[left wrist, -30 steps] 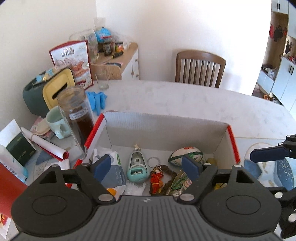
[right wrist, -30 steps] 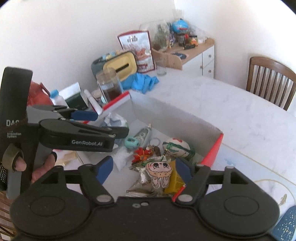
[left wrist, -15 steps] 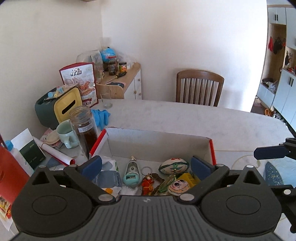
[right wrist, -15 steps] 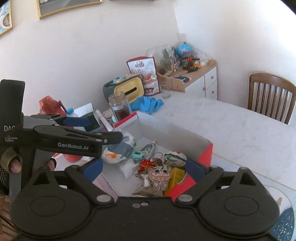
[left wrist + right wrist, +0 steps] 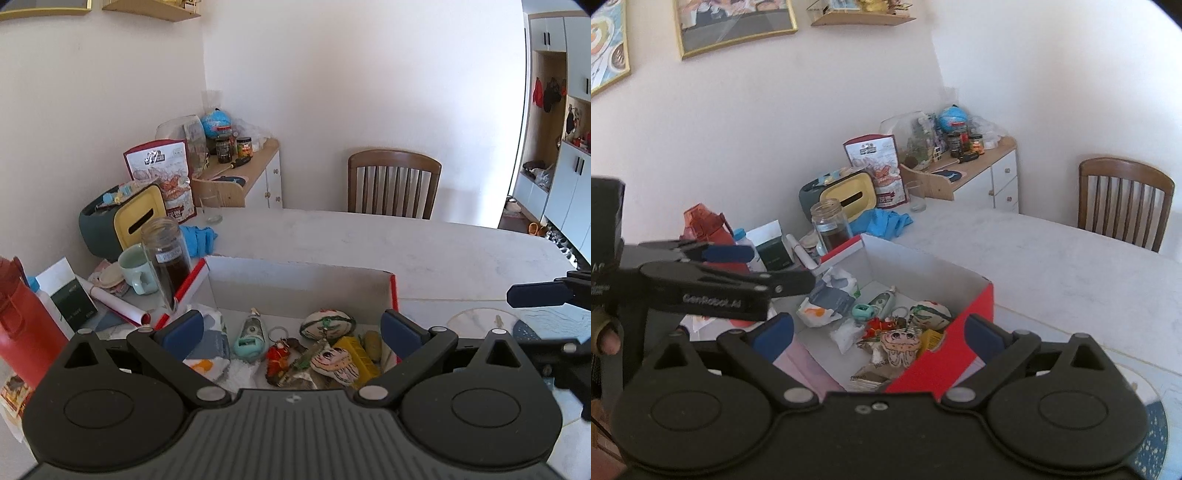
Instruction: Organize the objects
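A red-and-white cardboard box (image 5: 295, 277) (image 5: 923, 266) stands open on the marble table. Inside lie a teal device (image 5: 251, 338), a painted oval ball (image 5: 327, 323), a red figure charm (image 5: 279, 356), a cartoon-face charm (image 5: 334, 363) (image 5: 899, 341) and a yellow packet (image 5: 356, 350). My left gripper (image 5: 291, 332) hovers above the box's near side, open and empty. My right gripper (image 5: 881, 334) hangs over the box's near right corner, open, nothing between its pads. One blue pad (image 5: 535, 294) of the right gripper shows at the left wrist view's right edge.
Left of the box stand a glass jar (image 5: 168, 258), a mint mug (image 5: 135, 269), a red bottle (image 5: 22, 325) and a yellow tissue box (image 5: 136, 218). Blue gloves (image 5: 197, 238) lie behind. A wooden chair (image 5: 393, 184) stands at the table's far side.
Both grippers have drawn back and up from the box, and their jaws have spread wider. The box and its contents look smaller and lie still.
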A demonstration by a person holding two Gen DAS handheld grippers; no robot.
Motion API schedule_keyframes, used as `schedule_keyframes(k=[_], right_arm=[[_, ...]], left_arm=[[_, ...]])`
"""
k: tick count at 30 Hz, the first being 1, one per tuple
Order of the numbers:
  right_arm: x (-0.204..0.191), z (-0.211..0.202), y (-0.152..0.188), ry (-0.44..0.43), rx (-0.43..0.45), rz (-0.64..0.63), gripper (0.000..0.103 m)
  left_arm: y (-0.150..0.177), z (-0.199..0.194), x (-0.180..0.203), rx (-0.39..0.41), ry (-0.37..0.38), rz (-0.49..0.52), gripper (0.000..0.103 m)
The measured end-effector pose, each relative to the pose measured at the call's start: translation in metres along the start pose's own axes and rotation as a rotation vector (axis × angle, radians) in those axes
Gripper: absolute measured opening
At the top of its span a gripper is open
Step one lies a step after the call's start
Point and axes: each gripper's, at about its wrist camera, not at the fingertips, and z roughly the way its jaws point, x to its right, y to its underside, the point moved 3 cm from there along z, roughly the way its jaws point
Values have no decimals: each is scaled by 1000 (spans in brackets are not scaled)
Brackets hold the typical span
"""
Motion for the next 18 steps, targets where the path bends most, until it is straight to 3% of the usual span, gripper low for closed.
schedule_keyframes(k=[18], right_arm=[[7, -22, 11, 1, 38, 0, 99]], left_arm=[[17, -13, 24, -4, -6, -17, 103]])
